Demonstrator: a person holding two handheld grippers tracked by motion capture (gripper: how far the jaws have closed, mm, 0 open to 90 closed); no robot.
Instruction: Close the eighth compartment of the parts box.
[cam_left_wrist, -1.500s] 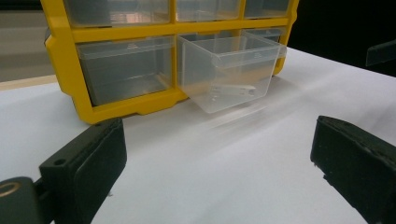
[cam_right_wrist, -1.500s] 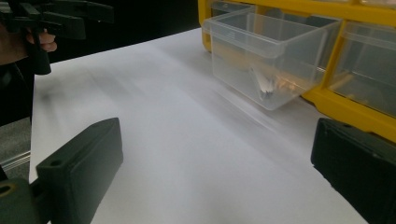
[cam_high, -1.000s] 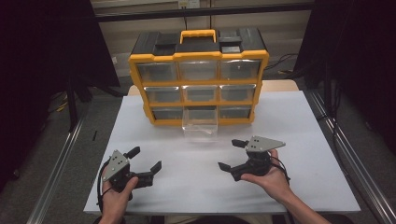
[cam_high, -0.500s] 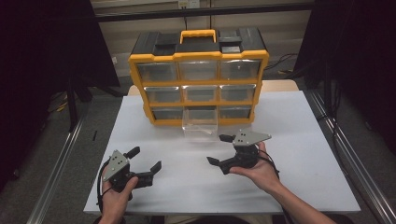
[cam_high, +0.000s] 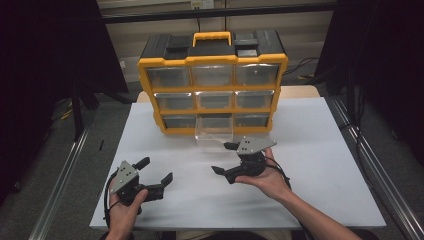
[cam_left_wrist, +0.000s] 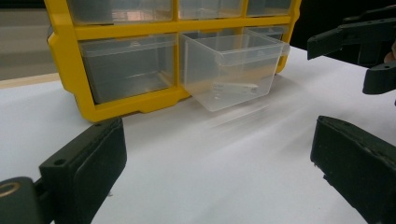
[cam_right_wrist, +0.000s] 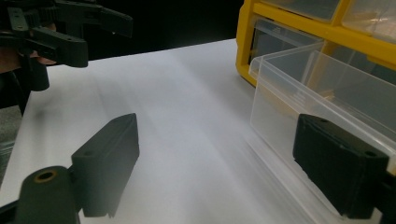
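Drawer (cam_high: 215, 134), pulled half out of the organizer (cam_high: 213, 85) at twelve o'clock on the table (cam_high: 320, 150), is waiting while my right gripper (cam_high: 224, 158) is nearing it, jaws released and narrowing on nothing, my left gripper (cam_high: 155, 170) idling unclenched; next I need its front lip between them.

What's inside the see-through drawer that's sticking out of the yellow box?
The pulled-out clear drawer looks empty; only faint moulded marks show through its front. Its back end stays hidden inside the yellow organizer.
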